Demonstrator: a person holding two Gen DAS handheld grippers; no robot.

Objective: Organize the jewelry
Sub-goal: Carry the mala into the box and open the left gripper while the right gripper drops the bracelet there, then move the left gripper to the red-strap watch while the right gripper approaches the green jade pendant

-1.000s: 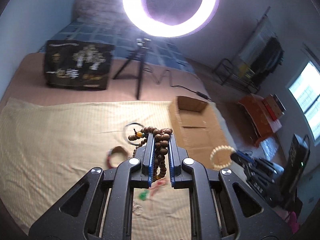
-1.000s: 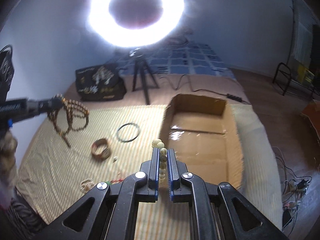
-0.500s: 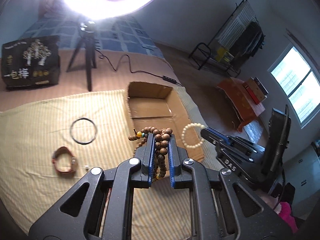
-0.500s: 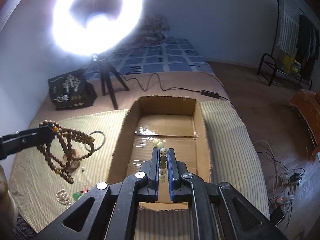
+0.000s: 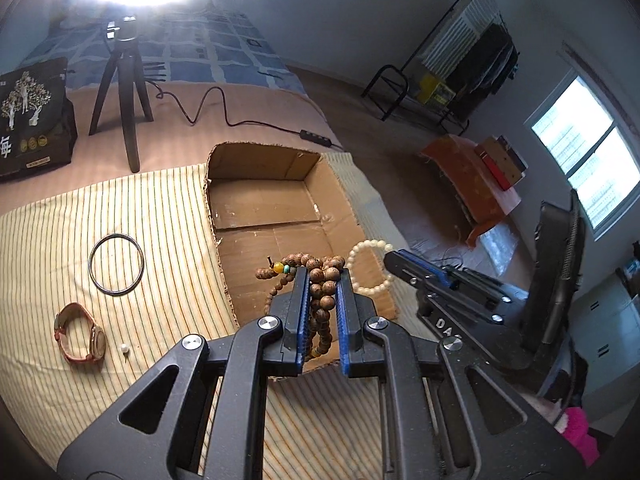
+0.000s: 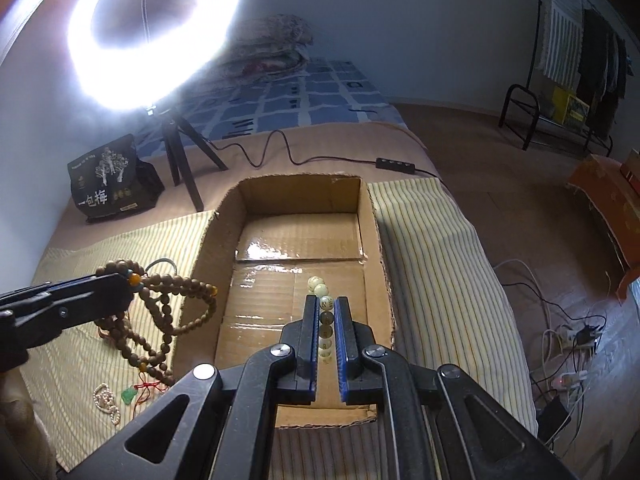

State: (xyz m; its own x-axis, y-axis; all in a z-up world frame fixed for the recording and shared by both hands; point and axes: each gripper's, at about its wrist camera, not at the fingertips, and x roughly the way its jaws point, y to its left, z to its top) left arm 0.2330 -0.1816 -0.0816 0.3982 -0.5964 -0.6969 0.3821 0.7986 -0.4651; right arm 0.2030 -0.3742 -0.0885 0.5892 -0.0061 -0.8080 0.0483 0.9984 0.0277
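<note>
My left gripper (image 5: 321, 280) is shut on a long brown wooden bead necklace (image 5: 320, 292), held above the near part of the open cardboard box (image 5: 264, 210). In the right wrist view the necklace (image 6: 168, 308) hangs in loops from the left gripper (image 6: 120, 280) at the box's left wall. My right gripper (image 6: 325, 304) is shut on a cream bead bracelet (image 6: 320, 290) above the box floor (image 6: 296, 240). The bracelet (image 5: 370, 268) and the right gripper (image 5: 390, 258) also show in the left wrist view.
On the striped cloth (image 5: 80, 240) lie a black bangle (image 5: 116, 264), a brown-strap watch (image 5: 80, 338) and a loose pearl (image 5: 124, 348). A pearl strand (image 6: 107, 398) and a green pendant on red cord (image 6: 129, 396) lie nearer. A ring light tripod (image 5: 124, 80) and black bag (image 5: 34, 116) stand behind.
Both grippers have moved right and forward over the cardboard box, each still holding its beads. The box now lies straight ahead in both views.
</note>
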